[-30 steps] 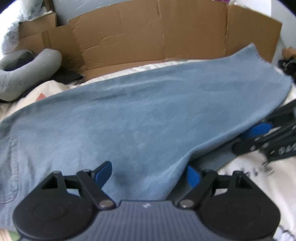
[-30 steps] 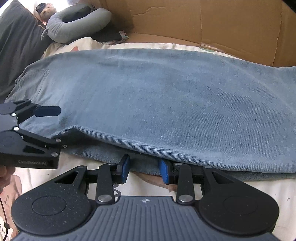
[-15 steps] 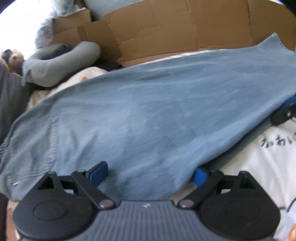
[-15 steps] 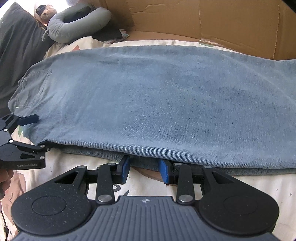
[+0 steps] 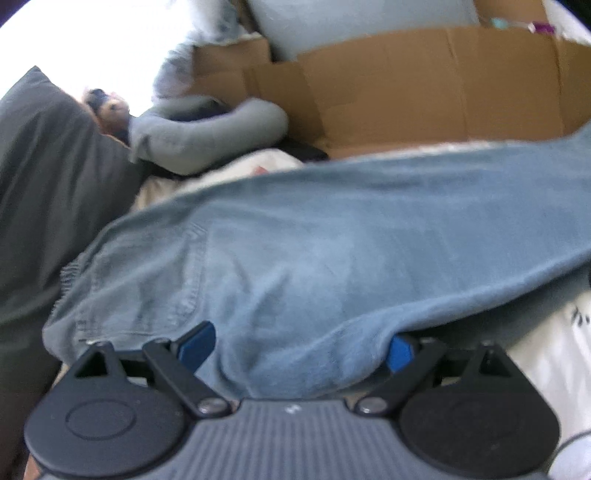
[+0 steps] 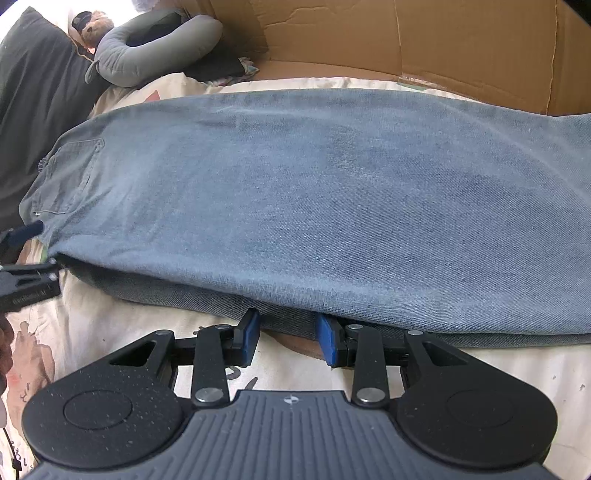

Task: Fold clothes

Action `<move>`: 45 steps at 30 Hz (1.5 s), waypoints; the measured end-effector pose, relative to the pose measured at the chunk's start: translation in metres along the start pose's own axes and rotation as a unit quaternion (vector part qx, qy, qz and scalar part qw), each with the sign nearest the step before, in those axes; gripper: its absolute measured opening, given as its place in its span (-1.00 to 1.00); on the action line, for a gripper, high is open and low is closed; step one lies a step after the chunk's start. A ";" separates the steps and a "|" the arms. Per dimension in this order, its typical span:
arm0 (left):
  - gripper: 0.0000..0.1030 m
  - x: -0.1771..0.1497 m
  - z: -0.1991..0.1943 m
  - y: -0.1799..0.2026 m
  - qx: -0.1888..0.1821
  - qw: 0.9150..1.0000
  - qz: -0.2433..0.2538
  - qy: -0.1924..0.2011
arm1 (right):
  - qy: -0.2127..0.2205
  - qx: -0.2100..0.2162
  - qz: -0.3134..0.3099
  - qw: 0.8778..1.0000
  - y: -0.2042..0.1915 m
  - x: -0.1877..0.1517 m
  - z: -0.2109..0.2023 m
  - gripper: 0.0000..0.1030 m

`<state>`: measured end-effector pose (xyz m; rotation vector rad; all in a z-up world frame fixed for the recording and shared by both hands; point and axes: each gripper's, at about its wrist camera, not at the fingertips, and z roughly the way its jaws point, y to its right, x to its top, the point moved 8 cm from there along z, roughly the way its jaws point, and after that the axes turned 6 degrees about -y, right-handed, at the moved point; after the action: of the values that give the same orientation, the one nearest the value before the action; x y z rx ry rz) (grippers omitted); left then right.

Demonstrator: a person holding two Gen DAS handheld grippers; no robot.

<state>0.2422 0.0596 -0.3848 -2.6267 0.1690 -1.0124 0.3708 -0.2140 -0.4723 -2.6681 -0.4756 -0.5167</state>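
A pair of light blue jeans (image 6: 314,199) lies lengthwise across the bed, folded leg on leg, with the back pocket (image 5: 147,280) at the left end. In the left wrist view my left gripper (image 5: 299,350) is open wide at the waist end. The near edge of the jeans drapes loosely between its blue pads (image 5: 195,345) without being pinched. The same left gripper (image 6: 38,247) shows at the left edge of the right wrist view. My right gripper (image 6: 290,338) stands partly open at the near fold edge, mid-length, its fingertips touching the denim without squeezing it.
A flattened cardboard box (image 6: 443,37) lines the far side of the bed. At the far left are a grey neck pillow (image 6: 155,51), a small plush toy (image 6: 92,26) and a dark pillow (image 5: 48,206). The jeans rest on a cream printed bedsheet (image 6: 122,325).
My left gripper has slid left along the near edge of the jeans towards the pocket end, turning as it went, and its jaws have widened a little. The right gripper has stayed put.
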 end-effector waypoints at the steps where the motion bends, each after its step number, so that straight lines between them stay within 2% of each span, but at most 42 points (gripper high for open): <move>1: 0.83 0.002 -0.001 -0.004 0.003 1.000 -0.008 0.003 | 0.000 0.000 0.000 1.000 0.000 0.000 0.000 -0.22; 9: 0.84 0.006 0.000 -0.024 0.016 0.998 -0.064 0.005 | 0.001 0.000 -0.001 1.000 0.000 -0.001 0.000 -0.22; 16: 0.83 -0.017 0.024 -0.016 0.008 0.995 -0.081 -0.055 | 0.002 -0.002 -0.004 1.000 0.000 -0.002 0.000 -0.22; 19: 0.86 -0.028 0.030 -0.019 0.004 0.993 -0.094 -0.066 | 0.002 -0.002 -0.004 1.000 0.000 -0.001 0.000 -0.22; 24: 0.88 -0.031 0.029 -0.029 0.016 0.995 -0.083 -0.046 | 0.002 -0.002 -0.005 1.000 0.001 -0.001 -0.001 -0.22; 26: 0.68 -0.029 0.024 -0.037 0.027 0.995 -0.085 -0.036 | 0.002 -0.001 -0.006 1.000 0.001 -0.001 -0.001 -0.22; 33: 0.68 -0.020 0.006 -0.055 0.046 0.994 -0.099 -0.009 | 0.001 0.000 -0.006 1.000 0.001 -0.001 0.000 -0.22; 37: 0.69 -0.026 0.017 -0.055 0.026 0.987 -0.151 -0.044 | 0.001 0.001 -0.006 1.000 0.001 0.000 0.000 -0.22; 43: 0.68 -0.040 0.038 -0.053 -0.012 0.970 -0.224 -0.090 | 0.001 -0.001 -0.006 1.000 0.001 -0.001 0.000 -0.22; 45: 0.59 -0.046 0.041 -0.054 -0.026 0.964 -0.244 -0.098 | 0.001 -0.002 -0.006 1.000 0.001 -0.001 0.000 -0.22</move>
<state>0.2357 0.1310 -0.4244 -2.8638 -0.5293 -0.8819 0.3707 -0.2154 -0.4732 -2.6689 -0.4921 -0.5243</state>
